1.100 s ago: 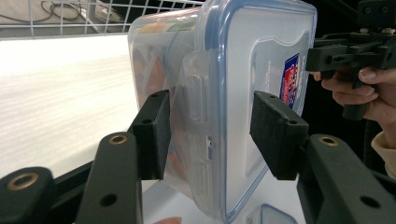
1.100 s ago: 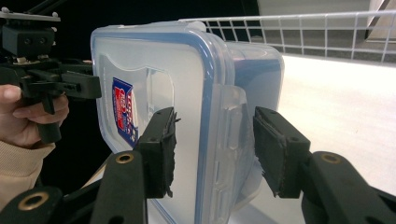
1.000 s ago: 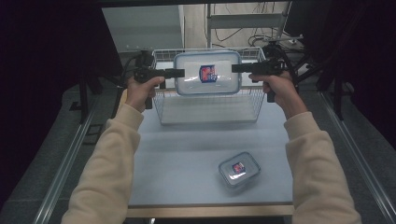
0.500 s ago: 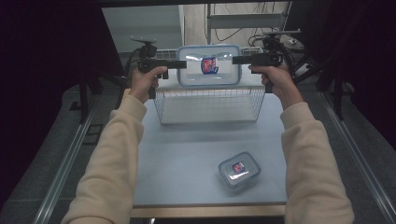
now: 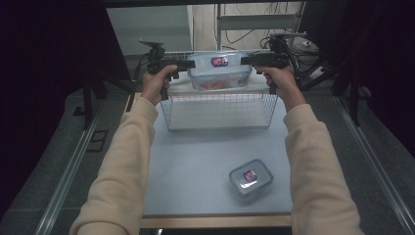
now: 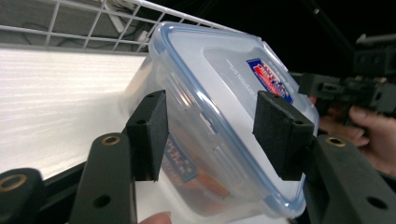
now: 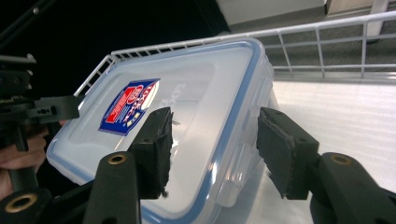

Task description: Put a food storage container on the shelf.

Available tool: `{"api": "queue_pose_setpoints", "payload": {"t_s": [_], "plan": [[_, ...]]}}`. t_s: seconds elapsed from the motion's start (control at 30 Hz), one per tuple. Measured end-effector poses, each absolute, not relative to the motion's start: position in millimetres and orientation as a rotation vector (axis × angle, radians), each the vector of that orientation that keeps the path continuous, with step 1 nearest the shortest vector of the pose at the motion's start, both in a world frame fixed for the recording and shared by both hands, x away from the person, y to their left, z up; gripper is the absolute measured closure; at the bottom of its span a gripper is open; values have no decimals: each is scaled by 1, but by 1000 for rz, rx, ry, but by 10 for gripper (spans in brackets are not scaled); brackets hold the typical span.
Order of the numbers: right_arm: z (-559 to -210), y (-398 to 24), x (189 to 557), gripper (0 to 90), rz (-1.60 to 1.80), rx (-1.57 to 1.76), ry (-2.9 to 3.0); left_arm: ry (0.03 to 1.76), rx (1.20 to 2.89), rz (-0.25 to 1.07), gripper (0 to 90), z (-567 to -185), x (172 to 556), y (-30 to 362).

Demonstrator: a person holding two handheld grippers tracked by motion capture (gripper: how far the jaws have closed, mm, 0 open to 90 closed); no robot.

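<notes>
A large clear lidded container (image 5: 219,71) with a red-and-blue label sits low at the far end of the wire basket (image 5: 219,111). My left gripper (image 5: 188,64) is at its left end and my right gripper (image 5: 247,59) at its right end. In the left gripper view the container's end (image 6: 219,116) lies between the jaws, whose pads (image 6: 149,133) stand just off it. The right gripper view shows the lid (image 7: 187,102) between the jaws in the same way. Both pairs of jaws have just been opening. A small lidded container (image 5: 250,177) rests on the table near the front right.
The pale blue table top (image 5: 195,161) ends at a wooden front edge. Dark stands and cables crowd the space behind the basket. A grey rail (image 5: 73,161) runs along each side of the table. The person's sleeves reach in from the bottom.
Both hands carried the large container away from the person and slightly down, to the far end of the basket. The jaws look a little wider. The small container stayed put.
</notes>
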State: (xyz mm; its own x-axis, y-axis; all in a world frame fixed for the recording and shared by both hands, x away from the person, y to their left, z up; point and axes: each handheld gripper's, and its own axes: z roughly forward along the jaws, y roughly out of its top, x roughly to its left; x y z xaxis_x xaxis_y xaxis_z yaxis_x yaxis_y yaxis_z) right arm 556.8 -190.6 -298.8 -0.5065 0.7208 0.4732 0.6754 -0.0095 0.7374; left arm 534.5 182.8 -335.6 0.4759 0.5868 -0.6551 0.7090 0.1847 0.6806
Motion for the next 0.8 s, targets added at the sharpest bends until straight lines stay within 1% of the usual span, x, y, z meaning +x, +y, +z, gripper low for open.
{"api": "queue_pose_setpoints", "payload": {"t_s": [0.07,0.1,0.13,0.17,0.23,0.3,0.37,0.43,0.5,0.53,0.57,0.63,0.67,0.7,0.77,0.8], "plan": [[-299,-188,555,450,1568,1539,2158,1197,1484,-116,419,-336,536,181],[-299,-188,555,450,1568,1539,2158,1192,1490,-110,419,-336,537,181],[-297,-189,552,431,1565,1527,2149,1198,1504,-71,389,-333,535,181],[-297,-189,552,431,1565,1527,2149,1198,1504,-71,365,-333,535,181],[-294,-192,548,410,1562,1508,2133,1200,1487,-28,351,-329,531,185],[-292,-196,542,408,1566,1482,2130,1191,1498,20,343,-325,524,188],[-292,-202,535,400,1565,1456,2138,1165,1507,35,347,-323,514,190],[-294,-211,522,397,1582,1420,2153,1131,1562,56,375,-323,497,189],[-295,-214,517,396,1590,1408,2158,1124,1576,70,391,-323,491,188],[-297,-217,512,394,1598,1396,2165,1114,1592,84,418,-324,484,188],[-301,-221,501,391,1608,1375,2177,1103,1610,92,483,-324,478,186],[-306,-225,490,387,1636,1356,2188,1087,1646,119,598,-325,466,183],[-309,-228,484,387,1645,1346,2189,1073,1673,132,672,-326,461,182],[-309,-228,484,387,1645,1346,2189,1062,1685,126,672,-328,457,180],[-315,-232,475,387,1656,1341,2196,1024,1708,82,784,-334,452,175],[-320,-237,468,387,1670,1342,2191,1006,1758,92,841,-339,449,167]]}}
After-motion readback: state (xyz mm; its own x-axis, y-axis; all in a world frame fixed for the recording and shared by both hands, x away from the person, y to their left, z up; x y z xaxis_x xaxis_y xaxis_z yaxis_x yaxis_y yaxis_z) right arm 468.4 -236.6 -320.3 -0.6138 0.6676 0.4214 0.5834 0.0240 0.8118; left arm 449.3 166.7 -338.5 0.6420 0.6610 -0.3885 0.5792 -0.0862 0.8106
